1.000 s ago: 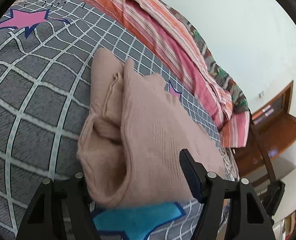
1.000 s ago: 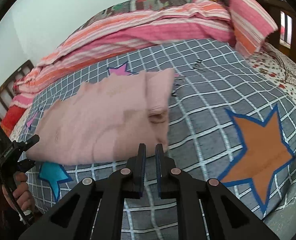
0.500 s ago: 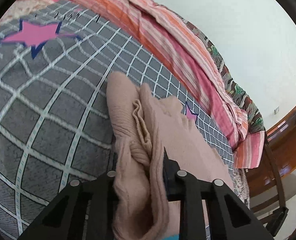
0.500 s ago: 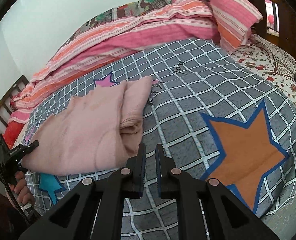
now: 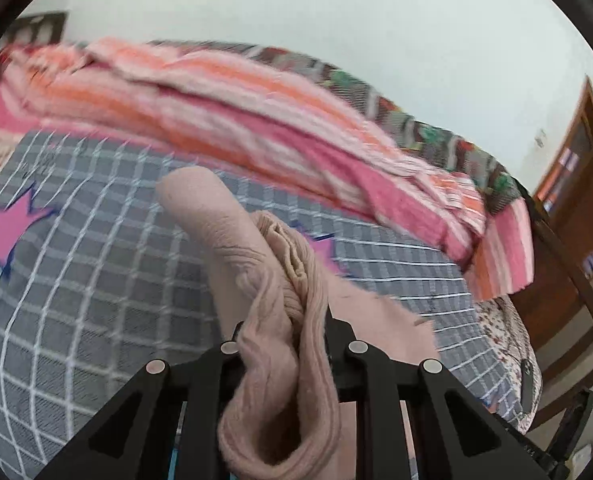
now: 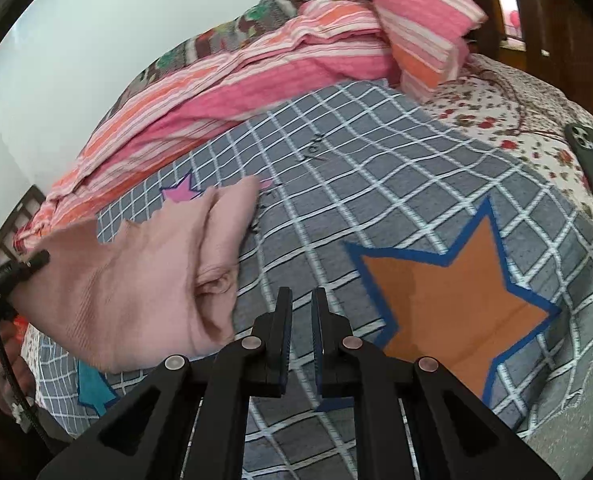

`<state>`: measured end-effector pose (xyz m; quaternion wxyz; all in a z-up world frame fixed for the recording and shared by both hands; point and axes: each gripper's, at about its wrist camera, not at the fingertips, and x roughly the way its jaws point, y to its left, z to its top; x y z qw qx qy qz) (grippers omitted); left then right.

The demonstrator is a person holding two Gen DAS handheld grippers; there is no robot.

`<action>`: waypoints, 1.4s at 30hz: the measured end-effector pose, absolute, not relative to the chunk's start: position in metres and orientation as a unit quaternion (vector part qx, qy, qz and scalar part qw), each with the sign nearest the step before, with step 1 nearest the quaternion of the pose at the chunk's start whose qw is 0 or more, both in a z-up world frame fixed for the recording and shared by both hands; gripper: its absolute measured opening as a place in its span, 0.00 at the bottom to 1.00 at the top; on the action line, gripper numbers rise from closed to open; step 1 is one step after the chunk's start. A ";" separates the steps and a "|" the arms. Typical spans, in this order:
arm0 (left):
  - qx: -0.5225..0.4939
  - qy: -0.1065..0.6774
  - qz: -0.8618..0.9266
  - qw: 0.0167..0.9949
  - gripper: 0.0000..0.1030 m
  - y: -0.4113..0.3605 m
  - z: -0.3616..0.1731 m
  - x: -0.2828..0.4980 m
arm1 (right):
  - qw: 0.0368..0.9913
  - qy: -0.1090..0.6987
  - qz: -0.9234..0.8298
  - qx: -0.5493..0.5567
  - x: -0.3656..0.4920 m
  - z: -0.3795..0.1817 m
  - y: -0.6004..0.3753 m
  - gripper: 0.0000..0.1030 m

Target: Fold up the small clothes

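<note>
My left gripper is clamped on a bunched fold of the pink garment, lifting that edge off the grey checked blanket. The rest of the garment lies on the blanket, left of my right gripper, whose fingers are nearly together and hold nothing. A phone lies at the far right.

Garment on checked bedspread, blanket behind.
The garment is laid on the bedspread, left of the right gripper; a phone is placed far right; the blanket is heaped behind.
</note>
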<state>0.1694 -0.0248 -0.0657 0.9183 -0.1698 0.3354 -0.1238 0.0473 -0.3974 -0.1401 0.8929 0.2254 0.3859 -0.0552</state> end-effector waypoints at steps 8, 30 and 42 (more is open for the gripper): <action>-0.086 0.363 -0.198 0.907 0.17 -0.149 -0.072 0.169 | 0.890 0.383 -0.083 0.232 0.030 -0.135 -0.417 0.09; -0.148 0.371 -0.295 0.868 0.63 -0.050 -0.082 0.152 | 0.887 0.361 0.103 0.267 0.092 -0.106 -0.333 0.52; -0.200 0.411 -0.259 0.851 0.63 -0.013 -0.127 0.161 | 0.871 0.382 0.081 0.299 0.137 -0.143 -0.308 0.18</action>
